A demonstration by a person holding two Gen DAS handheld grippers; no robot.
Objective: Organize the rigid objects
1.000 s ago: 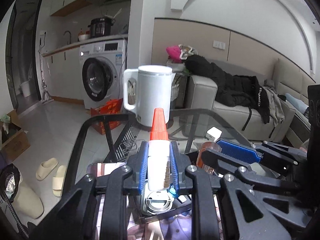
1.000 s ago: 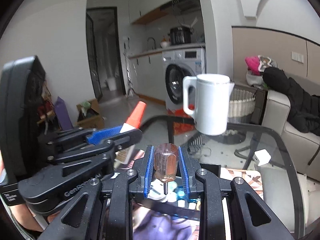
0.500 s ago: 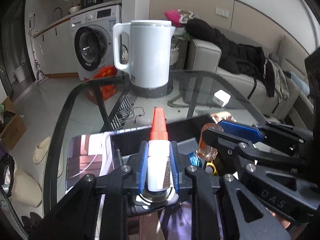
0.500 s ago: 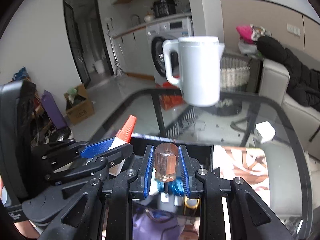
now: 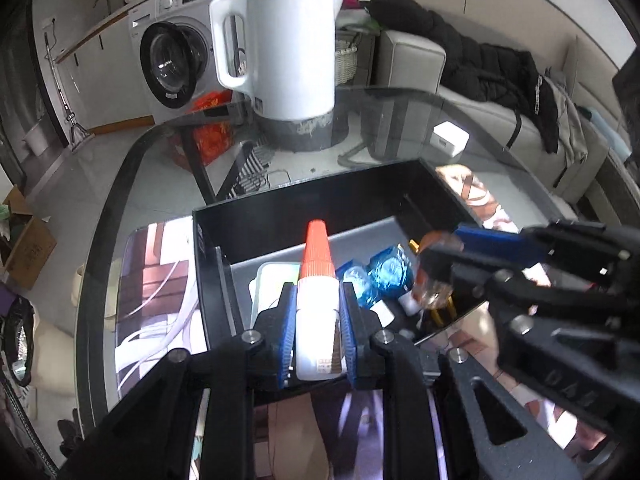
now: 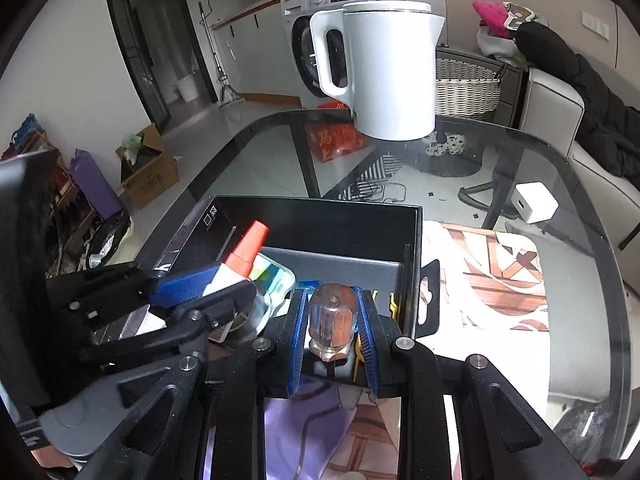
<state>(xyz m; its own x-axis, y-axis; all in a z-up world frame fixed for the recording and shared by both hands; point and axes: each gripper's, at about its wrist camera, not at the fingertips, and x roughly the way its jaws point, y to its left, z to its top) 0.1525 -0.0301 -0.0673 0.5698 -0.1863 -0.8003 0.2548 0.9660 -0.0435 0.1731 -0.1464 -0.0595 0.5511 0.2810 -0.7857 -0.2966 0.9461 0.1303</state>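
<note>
Both jaws stay clenched, left gripper [image 5: 318, 316] on the glue bottle [image 5: 318, 300] and right gripper [image 6: 332, 320] on the screwdriver [image 6: 331, 326], and both have dropped from kettle [image 5: 290, 40] height to just above the black box [image 5: 320, 196], so release looks close.

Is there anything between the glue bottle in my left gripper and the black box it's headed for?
Nothing visible blocks it. The glue bottle, clamped in the left gripper, hangs over the open black box. Below it lie a white case and blue packets.
</note>
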